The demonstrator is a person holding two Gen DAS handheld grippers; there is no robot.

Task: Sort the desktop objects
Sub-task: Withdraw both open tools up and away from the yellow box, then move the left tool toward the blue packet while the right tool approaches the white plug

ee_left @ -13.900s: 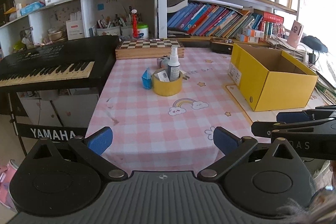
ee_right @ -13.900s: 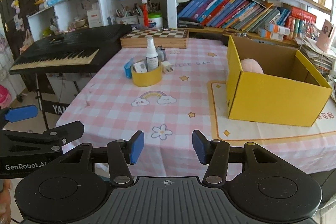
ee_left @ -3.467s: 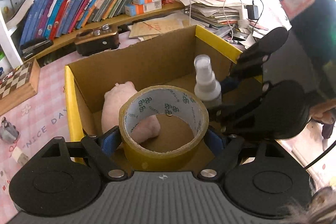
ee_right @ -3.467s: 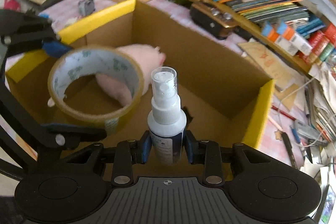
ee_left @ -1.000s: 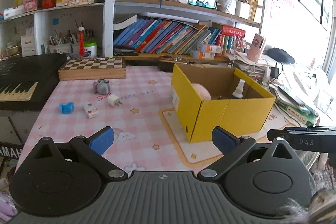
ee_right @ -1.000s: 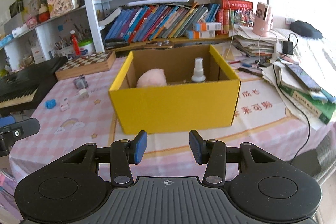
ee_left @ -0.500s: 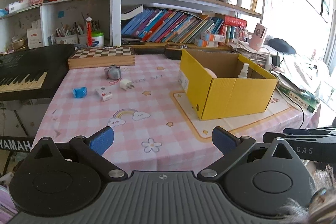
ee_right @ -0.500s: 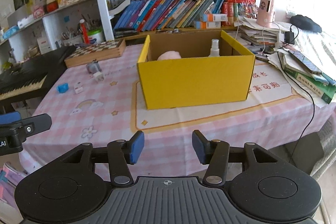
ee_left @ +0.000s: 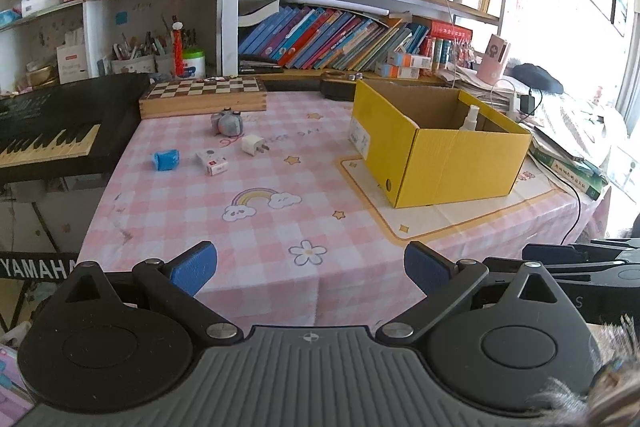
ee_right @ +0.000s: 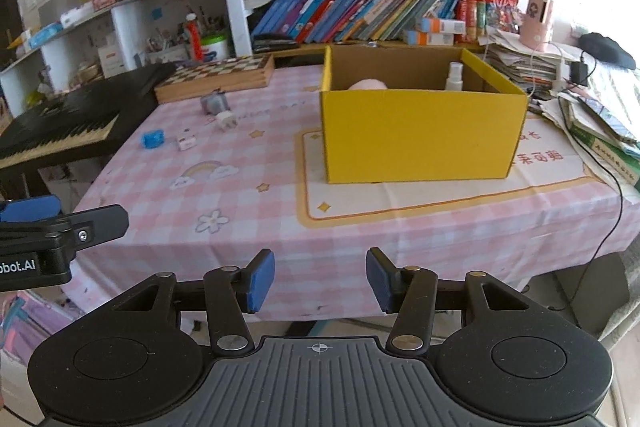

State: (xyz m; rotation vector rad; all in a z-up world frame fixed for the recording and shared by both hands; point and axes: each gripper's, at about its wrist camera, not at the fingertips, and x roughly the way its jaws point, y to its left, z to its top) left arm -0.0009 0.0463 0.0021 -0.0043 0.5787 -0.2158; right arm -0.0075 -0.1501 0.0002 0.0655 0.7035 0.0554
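Hovering at the bench (ee_left: 280, 227) edge, both jaws apart and empty.
Four small items, perhaps including a charger plug (ee_left: 253, 144), lie well apart from the yellow box (ee_left: 440, 155); the plug's prongs may make it twist out of the pads.

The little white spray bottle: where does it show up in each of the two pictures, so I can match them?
Left wrist view: the spray bottle stands inside the yellow box, right of centre, only its top showing.
Right wrist view: the spray bottle pokes above the yellow box's front wall, near its back right corner.
Shared landmark: the chessboard, left of the box in both.
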